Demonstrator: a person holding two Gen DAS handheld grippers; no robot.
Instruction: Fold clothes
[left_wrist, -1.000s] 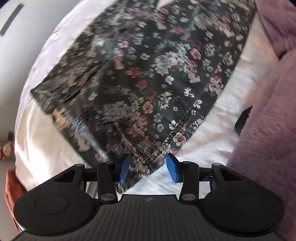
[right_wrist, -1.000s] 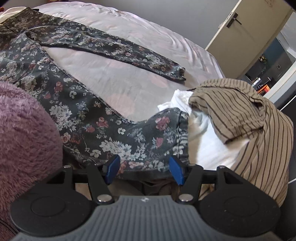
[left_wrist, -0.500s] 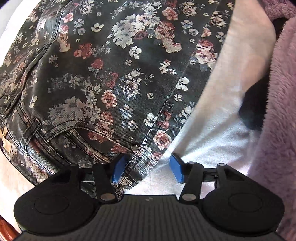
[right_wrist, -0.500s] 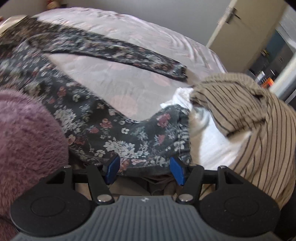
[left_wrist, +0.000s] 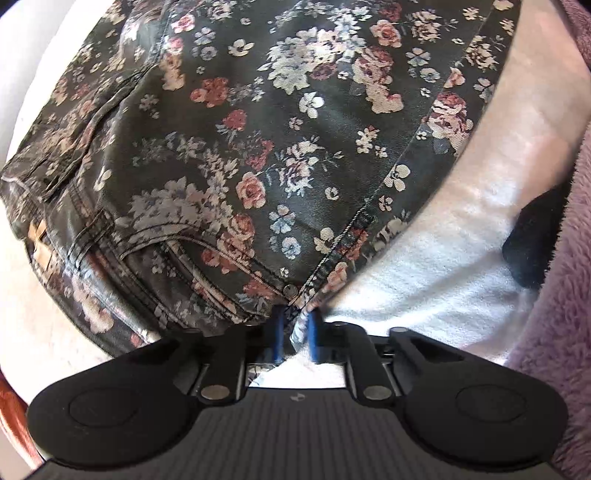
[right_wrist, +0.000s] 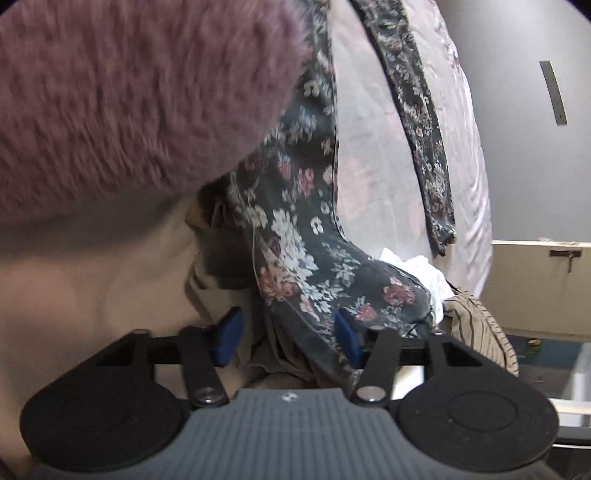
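Observation:
Dark floral trousers (left_wrist: 258, 147) lie spread on a white bed sheet (left_wrist: 461, 240). My left gripper (left_wrist: 295, 332) is shut on their near edge, at the side seam just below the pocket rivet. In the right wrist view the near trouser leg (right_wrist: 295, 229) runs down between the pads of my right gripper (right_wrist: 288, 336). Its jaws are closing; the right pad is at the cloth, while the left pad stands clear of it. The other leg (right_wrist: 424, 129) lies stretched out across the bed.
A fluffy pink sleeve (right_wrist: 129, 92) fills the upper left of the right wrist view and the right edge (left_wrist: 561, 295) of the left one. A striped brown garment (right_wrist: 476, 325) and white cloth (right_wrist: 417, 266) lie past the leg's end. A door (right_wrist: 535, 288) stands beyond the bed.
My left gripper sank onto the trousers' edge and closed on it. My right gripper rolled strongly, dropped towards the near leg, and its jaws narrowed around it.

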